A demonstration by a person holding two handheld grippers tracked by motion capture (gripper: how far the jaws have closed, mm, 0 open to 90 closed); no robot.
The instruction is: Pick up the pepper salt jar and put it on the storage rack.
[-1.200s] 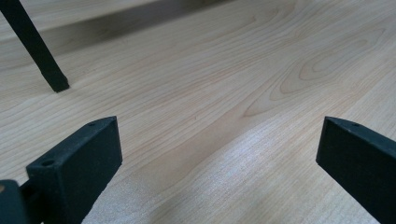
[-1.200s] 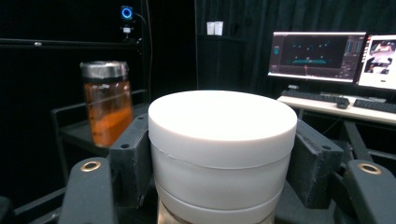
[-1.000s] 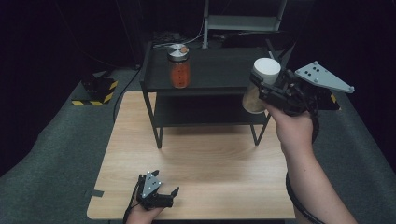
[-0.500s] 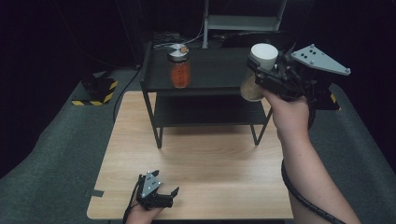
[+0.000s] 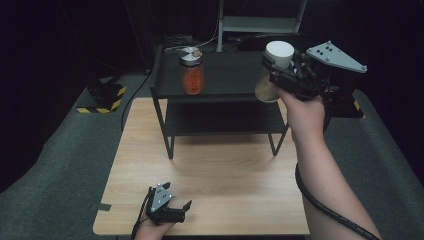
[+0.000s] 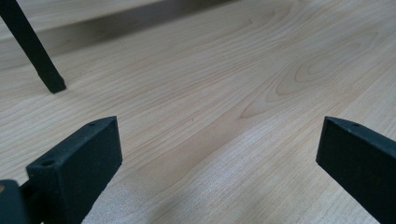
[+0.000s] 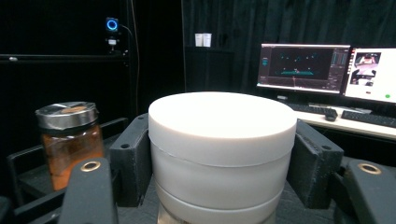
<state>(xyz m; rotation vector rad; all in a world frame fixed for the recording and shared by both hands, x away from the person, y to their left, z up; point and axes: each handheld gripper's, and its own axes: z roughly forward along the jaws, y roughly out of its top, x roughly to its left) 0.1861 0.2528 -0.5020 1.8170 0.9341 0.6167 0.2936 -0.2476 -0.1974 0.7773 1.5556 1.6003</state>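
Currently the right gripper [image 5: 274, 75] is clamped on a white-lidded jar [image 5: 272, 70], held upright over the shelf [image 5: 225, 80] top's 3 o'clock end. Risk: the base catches the shelf edge, or swings into the orange jar [image 5: 192, 72] at 9 o'clock. The right gripper view shows both jaws pinching the lid [image 7: 223, 126]. The left gripper [image 5: 172, 207] rests open on the table [image 5: 235, 175], empty.

Bright overhead light on the wooden table [image 5: 210, 170], black surroundings, shelf [image 5: 220, 80] shadow soft, near fingers slightly blurred
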